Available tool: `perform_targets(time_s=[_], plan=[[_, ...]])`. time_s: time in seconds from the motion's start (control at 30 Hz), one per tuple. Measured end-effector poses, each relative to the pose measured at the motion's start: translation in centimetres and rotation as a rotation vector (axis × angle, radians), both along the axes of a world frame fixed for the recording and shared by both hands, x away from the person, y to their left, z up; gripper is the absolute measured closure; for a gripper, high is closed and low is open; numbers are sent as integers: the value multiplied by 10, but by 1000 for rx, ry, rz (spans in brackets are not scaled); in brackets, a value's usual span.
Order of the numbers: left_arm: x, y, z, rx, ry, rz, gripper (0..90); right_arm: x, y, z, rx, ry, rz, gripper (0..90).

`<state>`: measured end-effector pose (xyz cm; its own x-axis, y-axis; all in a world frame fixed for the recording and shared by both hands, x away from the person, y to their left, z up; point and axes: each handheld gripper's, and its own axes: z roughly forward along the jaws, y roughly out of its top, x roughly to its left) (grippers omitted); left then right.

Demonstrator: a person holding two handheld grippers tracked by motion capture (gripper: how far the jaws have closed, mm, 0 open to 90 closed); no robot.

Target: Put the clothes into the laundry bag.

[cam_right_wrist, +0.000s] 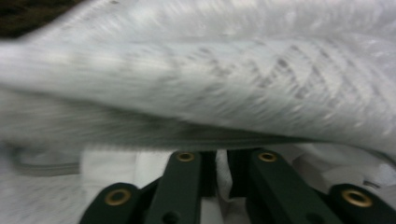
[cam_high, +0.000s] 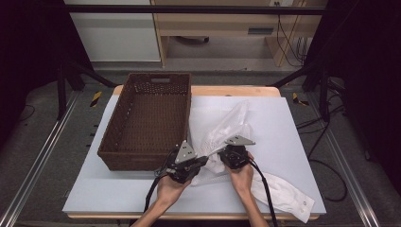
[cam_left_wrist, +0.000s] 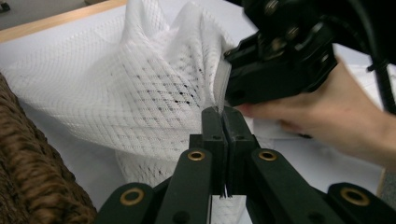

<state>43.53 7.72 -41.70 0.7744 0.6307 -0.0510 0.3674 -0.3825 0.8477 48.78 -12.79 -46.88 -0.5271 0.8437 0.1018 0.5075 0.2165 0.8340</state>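
- The white mesh bag lies on the bench, just to the right of the wicker basket; a white garment extends from its near side, further right of the basket.
- The left tongs are clamped on the bag's hem strip; in the left gripper view the 2 jaws meet with only the thin edge between them.
- The right tongs stand narrow, with a fold of white fabric between the jaws; the blur prevents confirming firm contact.
- Done, by judgement: both tongs are at the bag's opening, right of the basket's near corner.
- Left, by judgement: spread the opening, load the garment, transfer the bag to the basket, which holds nothing yet.
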Motion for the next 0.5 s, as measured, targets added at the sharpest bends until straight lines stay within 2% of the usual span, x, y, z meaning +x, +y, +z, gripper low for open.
perform_targets(time_s=[0.1, 0.2, 0.3, 0.37, 0.4, 0.47, 0.5], plan=[[5, -1, -8, 11, 22, 11, 883, -14, -6, 11, 8, -35, 33, 681], [8, -1, -13, 22, 29, 19, 883, -30, -19, 23, -18, -47, 53, 593], [9, -2, -15, 25, 29, 22, 883, -44, -40, 30, -27, -61, 44, 478], [9, -3, -16, 29, 28, 19, 882, -48, -50, 29, -31, -67, 22, 351], [9, -4, -17, 30, 28, 18, 882, -48, -53, 27, -36, -65, 14, 320], [10, -6, -18, 33, 32, 17, 882, -47, -55, 20, -34, -47, 7, 294], [10, -7, -19, 33, 32, 16, 882, -45, -54, 14, -21, -15, 17, 296]])
